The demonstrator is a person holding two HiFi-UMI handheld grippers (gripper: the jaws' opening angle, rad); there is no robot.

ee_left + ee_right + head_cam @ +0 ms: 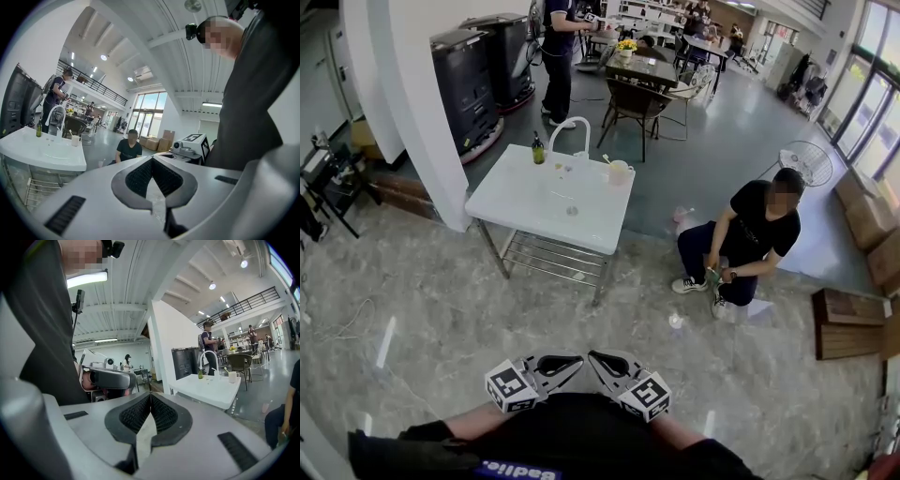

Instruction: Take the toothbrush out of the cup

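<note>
floor (441,309): grey marbled tile | wall: white pillar (412,84) | furniture: white worktop (525,202) on metal frame (548,258), dark café tables (642,70), chairs (633,101) behind | windows (862,103): tall, right | light: ceiling strip lamp (86,278) lit

From my seat there is almost nothing I can read. A blue strip (520,472) with white lettering sits on the wearer's chest at the bottom edge of the head view, cut off by the frame, and I can't read it for sure. The left cube (512,385) and right cube (647,395) carry black-and-white square marker patterns, with no letters or numbers. The bottle (538,150) on the sink is too small for me to read any label.
</note>
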